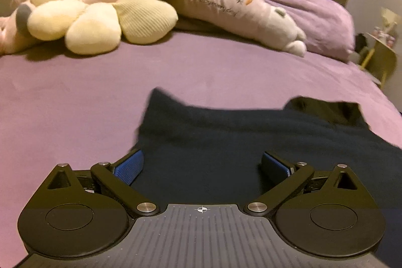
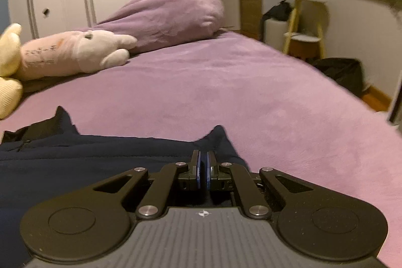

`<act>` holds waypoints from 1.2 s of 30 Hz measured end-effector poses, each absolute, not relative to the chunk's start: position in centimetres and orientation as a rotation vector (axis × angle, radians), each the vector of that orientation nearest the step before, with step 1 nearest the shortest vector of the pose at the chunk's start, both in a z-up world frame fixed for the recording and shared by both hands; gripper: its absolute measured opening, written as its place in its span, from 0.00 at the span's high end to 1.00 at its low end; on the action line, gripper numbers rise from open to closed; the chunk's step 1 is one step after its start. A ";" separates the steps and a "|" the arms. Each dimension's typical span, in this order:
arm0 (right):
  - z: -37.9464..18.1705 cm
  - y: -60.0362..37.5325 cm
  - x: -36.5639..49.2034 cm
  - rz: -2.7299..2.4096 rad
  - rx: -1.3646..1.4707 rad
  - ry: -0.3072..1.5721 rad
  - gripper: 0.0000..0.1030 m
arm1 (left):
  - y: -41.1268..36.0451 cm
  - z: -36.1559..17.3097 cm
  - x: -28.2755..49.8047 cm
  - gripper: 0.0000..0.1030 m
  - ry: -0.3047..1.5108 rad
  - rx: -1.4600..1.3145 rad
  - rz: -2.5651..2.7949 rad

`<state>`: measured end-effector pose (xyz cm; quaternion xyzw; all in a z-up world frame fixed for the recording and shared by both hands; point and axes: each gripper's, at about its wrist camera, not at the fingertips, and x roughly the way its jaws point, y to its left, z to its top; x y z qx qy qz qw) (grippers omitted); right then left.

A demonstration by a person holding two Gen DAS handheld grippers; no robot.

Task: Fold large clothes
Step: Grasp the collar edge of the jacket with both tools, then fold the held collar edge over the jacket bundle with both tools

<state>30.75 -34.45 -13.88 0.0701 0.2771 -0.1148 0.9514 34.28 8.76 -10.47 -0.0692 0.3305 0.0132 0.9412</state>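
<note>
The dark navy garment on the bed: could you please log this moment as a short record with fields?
garment: dark navy garment, spread flat on the purple bedsheet
left claw: open, fingers either side of the fabric, gripping nothing
right claw: shut at the garment's right edge; whether it pinches fabric cannot be told
background: yellow flower plush, pink long plush pillow, purple blanket heap
fold status: no fold visible

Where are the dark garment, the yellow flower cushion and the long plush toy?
Dark garment (image 1: pixel 213 142), left wrist view, middle of the cloth.
Yellow flower cushion (image 1: pixel 93 27), left wrist view, front petal.
Long plush toy (image 2: pixel 75 52), right wrist view, its body.
</note>
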 end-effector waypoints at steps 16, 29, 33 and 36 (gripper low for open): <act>-10.6 -23.0 16.9 0.182 0.269 0.662 0.90 | 18.5 -12.9 26.2 0.21 0.861 -0.616 -0.155; -10.7 -18.2 17.2 0.210 0.163 0.750 0.94 | 19.8 -13.7 26.9 0.70 0.863 -0.830 -0.273; -9.5 -18.3 16.1 0.190 0.185 0.668 0.97 | 19.2 -11.5 26.8 0.72 0.849 -0.807 -0.270; -11.3 -18.1 17.0 0.196 0.202 0.757 0.97 | 18.5 -10.3 26.8 0.73 0.845 -0.803 -0.276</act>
